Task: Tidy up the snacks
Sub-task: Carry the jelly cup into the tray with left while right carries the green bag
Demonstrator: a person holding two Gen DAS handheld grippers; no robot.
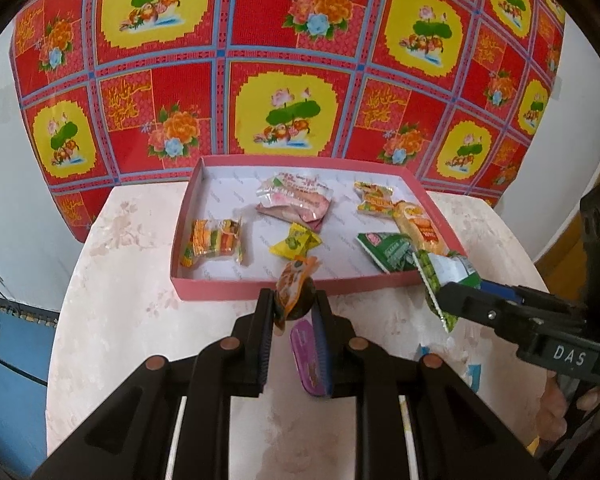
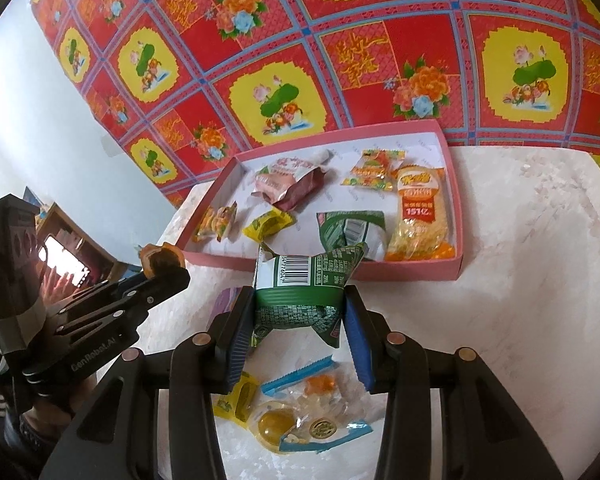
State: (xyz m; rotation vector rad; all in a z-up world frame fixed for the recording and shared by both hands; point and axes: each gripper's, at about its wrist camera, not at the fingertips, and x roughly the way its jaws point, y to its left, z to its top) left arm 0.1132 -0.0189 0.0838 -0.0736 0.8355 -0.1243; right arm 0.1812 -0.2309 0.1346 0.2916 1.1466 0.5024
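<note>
- An orange packet [image 1: 296, 284] is clamped between the fingers of the left gripper [image 1: 294, 312], held just short of the near wall of the pink tray [image 1: 284, 288].
- A green packet [image 2: 300, 296] is clamped in the right gripper [image 2: 298, 320], also just before the tray [image 2: 458, 240].
- Several snacks lie in the tray, among them a yellow candy [image 1: 294, 242] and a rice cracker [image 2: 418, 216].
- More snacks [image 2: 292, 412] lie on the marble table [image 2: 520, 260] under the right gripper.

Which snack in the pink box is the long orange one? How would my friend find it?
Find the pink tray on the pale marble table. Look along its right-hand wall in the right wrist view: the rice cracker pack lies there lengthwise, beside a green packet. It is the longest snack in the tray, clear with pale yellow crackers showing and an orange label on top.
</note>
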